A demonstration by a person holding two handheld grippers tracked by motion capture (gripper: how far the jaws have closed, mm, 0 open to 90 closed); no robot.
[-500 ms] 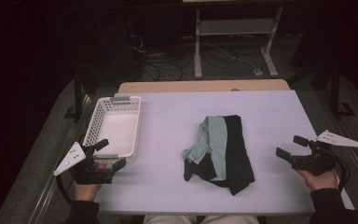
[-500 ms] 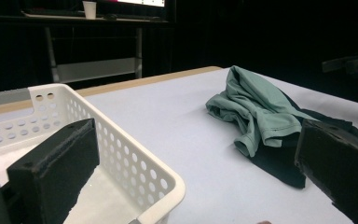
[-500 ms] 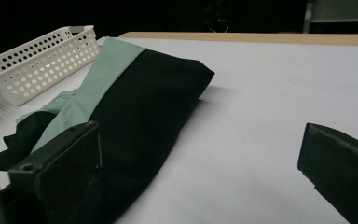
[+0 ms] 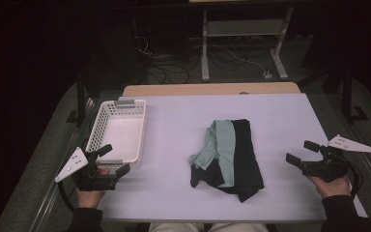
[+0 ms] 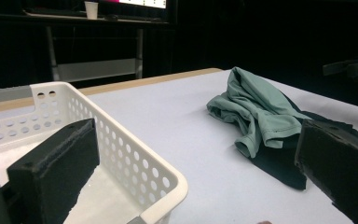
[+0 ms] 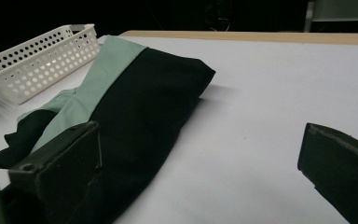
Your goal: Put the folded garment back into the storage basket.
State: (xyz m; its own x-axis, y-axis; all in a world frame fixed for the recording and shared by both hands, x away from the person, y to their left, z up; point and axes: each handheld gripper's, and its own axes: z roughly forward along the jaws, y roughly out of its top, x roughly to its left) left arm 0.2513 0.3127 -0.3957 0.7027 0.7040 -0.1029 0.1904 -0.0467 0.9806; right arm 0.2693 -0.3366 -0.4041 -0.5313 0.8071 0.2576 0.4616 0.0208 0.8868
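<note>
Cloth lay in the middle of the table (image 4: pixel 290 116), and that was where all eyes went: a green garment (image 4: pixel 221 144) draped over a black one (image 4: pixel 245 159), the two touching in one loose heap. In the high view the green piece sat on the left half of the pile, its crumpled end trailing toward the person, while the black piece spread out beneath it and to the right.

Off to the left stood the white basket (image 4: pixel 93 133), perforated walls, pale inside, well apart from the clothes. From the left gripper view its near corner sat right between the jaws' line of sight, with the green fabric bunched up beyond.

The left gripper (image 4: pixel 110 159) was down at the near left edge, just beside the basket's near end, jaws spread wide with nothing between them. The left hand (image 4: pixel 91 192) held it low over the table.

Over on the other side, the right gripper (image 4: pixel 303 153) hovered near the right edge, pointing in toward the pile, released and wide apart, nothing between the pads. The right hand (image 4: pixel 332 183) gripped it from behind. In the right gripper view, the black cloth ran close by the one jaw, bare table ahead of the other.
</note>
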